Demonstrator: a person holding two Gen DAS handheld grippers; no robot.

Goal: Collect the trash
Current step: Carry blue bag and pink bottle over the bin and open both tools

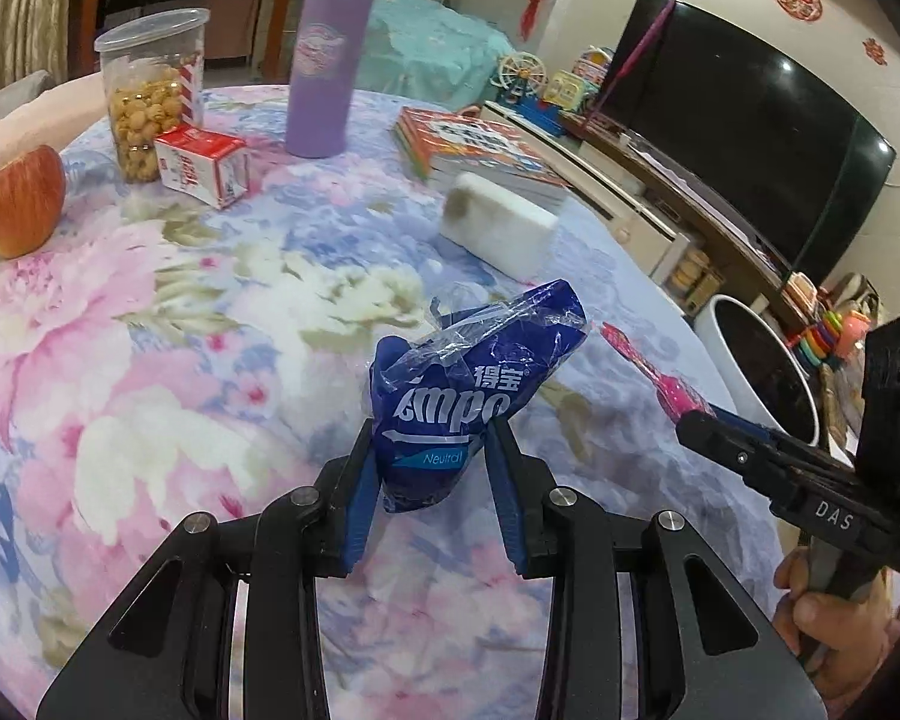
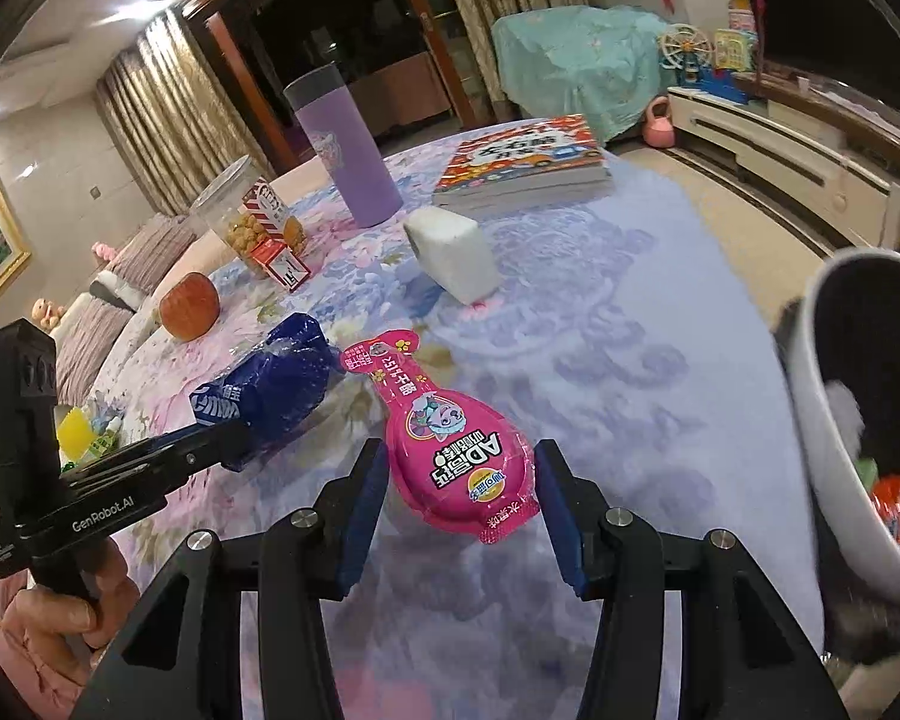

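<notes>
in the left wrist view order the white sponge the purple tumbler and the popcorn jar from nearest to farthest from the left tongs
From the left tongs:
1. White sponge, ahead and slightly right, mid-table.
2. Purple tumbler, behind it, at the far side of the table.
The popcorn jar, far left, looks about as distant as the tumbler; too close to call.

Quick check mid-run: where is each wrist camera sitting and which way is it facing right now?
Left wrist: rides the left gripper, looking down its fingers across the table at the blue wrapper it holds; the right gripper and hand show at right.
Right wrist: rides the right gripper, facing the pink packet it holds, white bin at right; the left gripper shows at left.
Shared: both wrappers, purple tumbler, books.
</notes>
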